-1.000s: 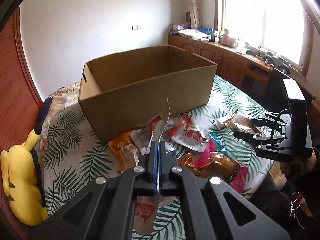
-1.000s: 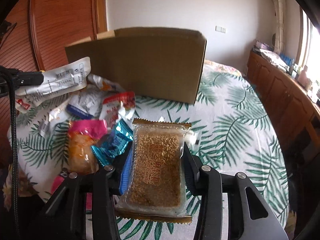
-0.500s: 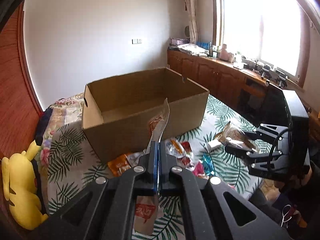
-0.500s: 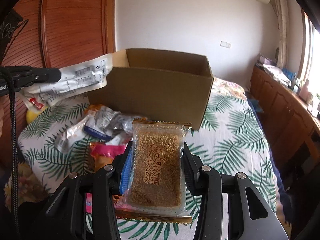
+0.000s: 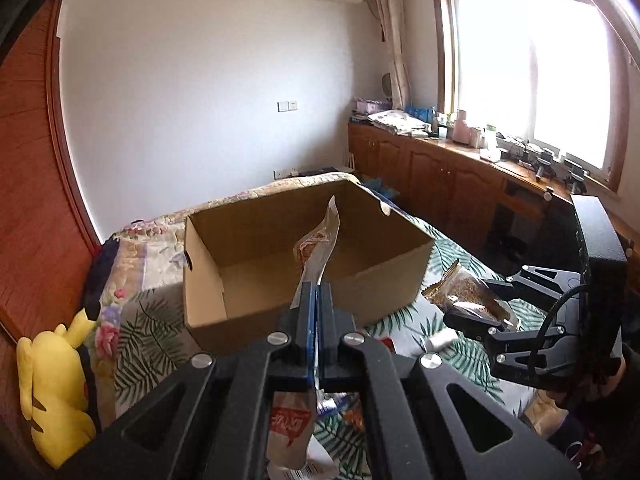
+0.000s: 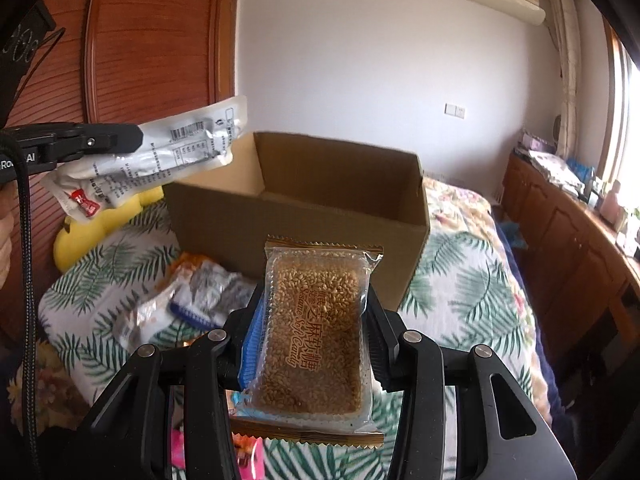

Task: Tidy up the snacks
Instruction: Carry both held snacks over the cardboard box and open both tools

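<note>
An open, empty cardboard box (image 5: 280, 256) stands on the palm-print cloth; it also shows in the right wrist view (image 6: 320, 200). My left gripper (image 5: 318, 300) is shut on a white and silver snack pouch (image 5: 320, 240), held edge-on in the air in front of the box; the pouch also shows flat in the right wrist view (image 6: 160, 160). My right gripper (image 6: 316, 320) is shut on a clear sesame candy pack (image 6: 316, 328), held above the cloth to the right of the box, and also shows in the left wrist view (image 5: 468, 300).
A pile of loose snack packets (image 6: 192, 300) lies on the cloth (image 6: 460, 280) in front of the box. A yellow plush toy (image 5: 52, 380) sits at the left edge. Wooden cabinets (image 5: 440, 176) run along the window wall on the right.
Both grippers have risen with their packets. The views now look down into the box from higher, and the snack pile has dropped below the frames.
</note>
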{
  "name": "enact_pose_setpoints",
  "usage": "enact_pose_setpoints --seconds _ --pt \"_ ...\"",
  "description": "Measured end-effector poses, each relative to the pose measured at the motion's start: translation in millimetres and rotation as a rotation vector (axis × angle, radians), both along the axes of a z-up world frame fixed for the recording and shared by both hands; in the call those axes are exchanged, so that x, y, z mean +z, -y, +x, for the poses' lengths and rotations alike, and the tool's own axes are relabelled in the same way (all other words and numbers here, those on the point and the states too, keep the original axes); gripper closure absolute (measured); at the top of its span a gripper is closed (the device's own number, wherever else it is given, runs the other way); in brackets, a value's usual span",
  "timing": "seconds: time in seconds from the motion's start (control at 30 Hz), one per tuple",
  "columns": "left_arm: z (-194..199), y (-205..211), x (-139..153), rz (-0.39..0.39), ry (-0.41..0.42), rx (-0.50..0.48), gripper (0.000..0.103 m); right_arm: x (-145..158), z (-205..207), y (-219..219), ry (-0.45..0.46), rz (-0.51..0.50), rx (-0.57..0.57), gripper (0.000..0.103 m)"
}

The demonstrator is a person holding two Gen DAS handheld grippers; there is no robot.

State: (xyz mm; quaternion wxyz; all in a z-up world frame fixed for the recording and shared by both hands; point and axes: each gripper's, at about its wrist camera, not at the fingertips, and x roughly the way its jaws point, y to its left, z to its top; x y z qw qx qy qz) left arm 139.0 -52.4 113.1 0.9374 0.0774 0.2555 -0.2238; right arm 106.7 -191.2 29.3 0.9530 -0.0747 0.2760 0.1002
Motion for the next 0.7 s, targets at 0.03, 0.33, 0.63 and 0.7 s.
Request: enact_pose_setpoints --seconds 0.03,0.33,0.63,0.7 --pt "4 0 3 0.000 0.005 0.009 0.103 3 4 0 0.002 0.000 0.000 0.059" --pt "32 6 11 0.006 0.028 0.050 0.103 29 38 -4 0.039 0.008 0.006 0.059" --pt "71 18 4 -0.007 0.007 0.065 0.103 32 78 -2 0.020 0.022 -0.014 0.059" --pt "80 19 -1 -0.012 -0.005 0.072 0.103 31 86 0 0.011 0.030 -0.020 0.059"
